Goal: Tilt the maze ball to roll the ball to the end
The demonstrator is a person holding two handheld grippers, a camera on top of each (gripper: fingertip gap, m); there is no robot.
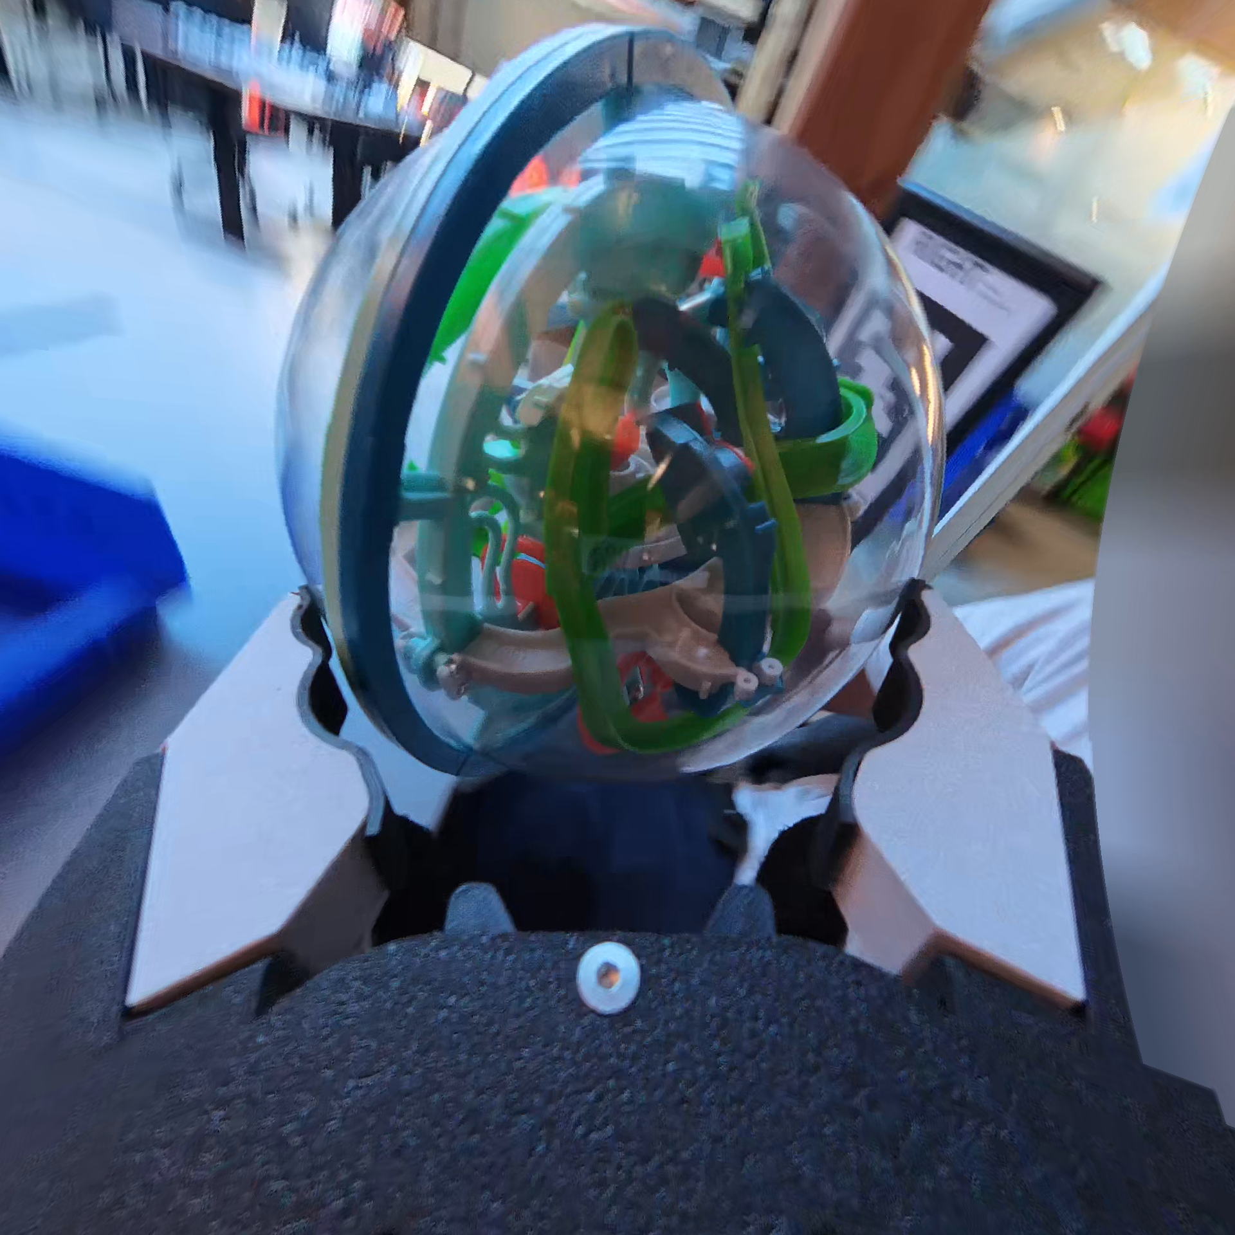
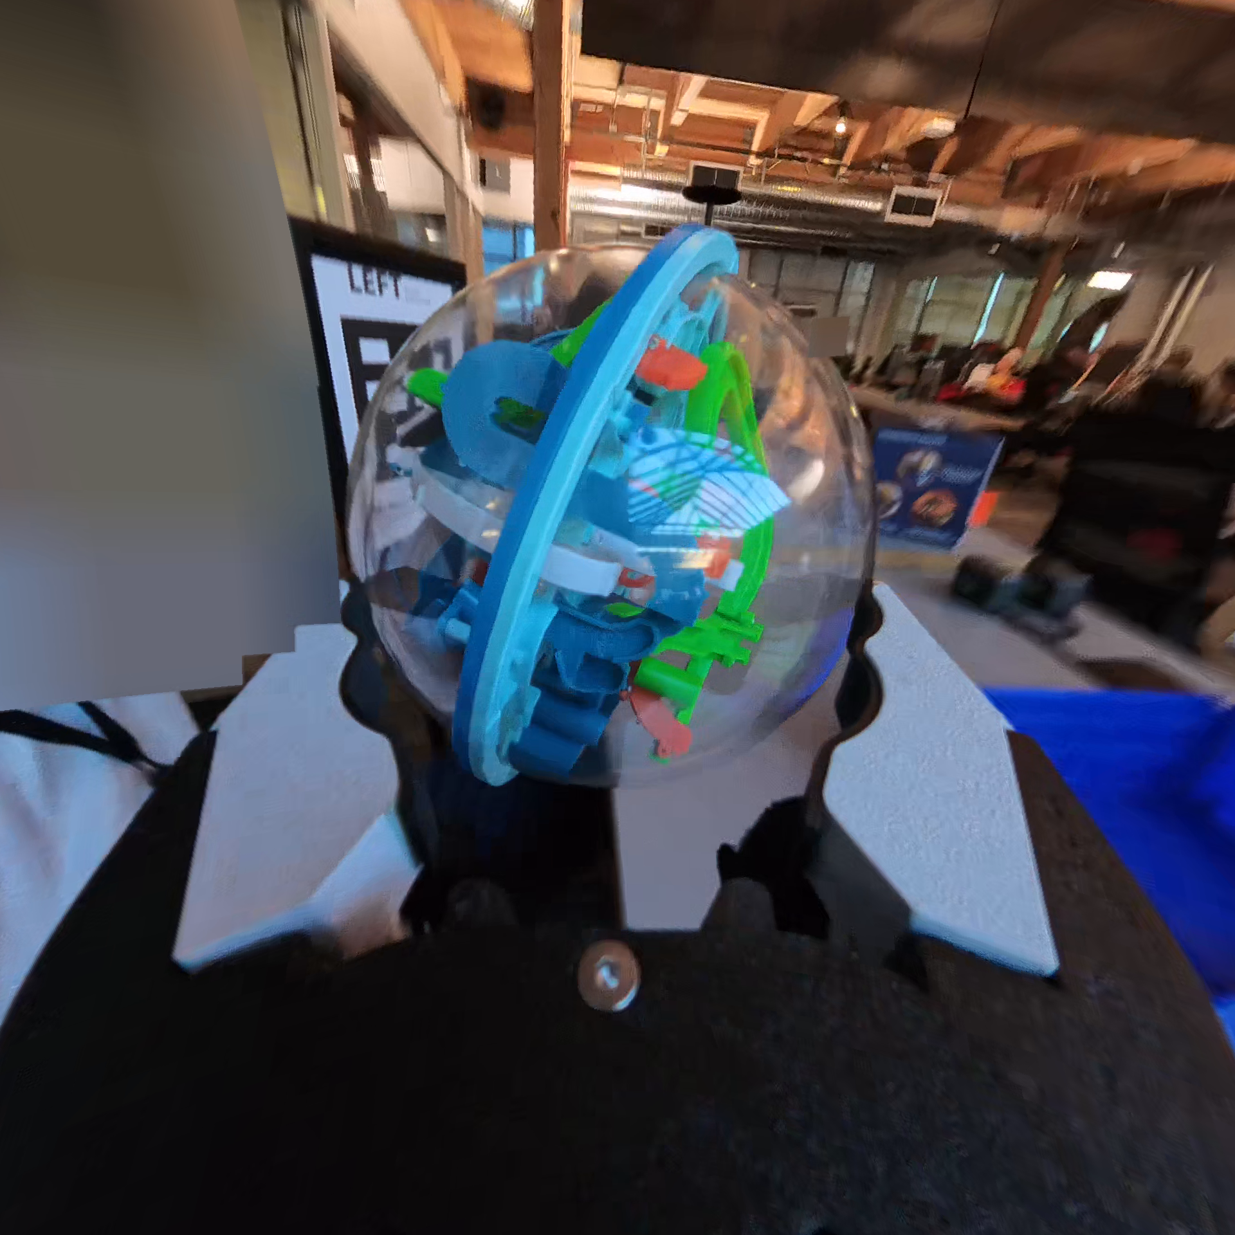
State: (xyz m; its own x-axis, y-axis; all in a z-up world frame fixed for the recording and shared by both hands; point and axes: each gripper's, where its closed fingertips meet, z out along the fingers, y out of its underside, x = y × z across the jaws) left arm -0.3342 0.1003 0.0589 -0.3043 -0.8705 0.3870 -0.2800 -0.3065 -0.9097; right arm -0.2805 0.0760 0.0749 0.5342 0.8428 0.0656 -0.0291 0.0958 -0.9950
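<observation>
Behind everything, shelves and ceiling beams smear into blur. Both my grippers pinch the maze ball (image 1: 608, 414) from opposite sides, held up off any surface: left gripper (image 1: 611, 658), right gripper (image 2: 605, 641). I cannot find the small ball among the green, blue and orange tracks. A marker card (image 1: 969, 334) on the far gripper peeks past the ball. A blue bin (image 1: 73, 575) sits alongside, cut off.

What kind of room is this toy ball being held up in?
Probably a big open workshop or converted warehouse: bare timber ceiling beams with exposed pipes, a thick wooden post, and cluttered work tables in the blurred background behind the maze ball.
</observation>
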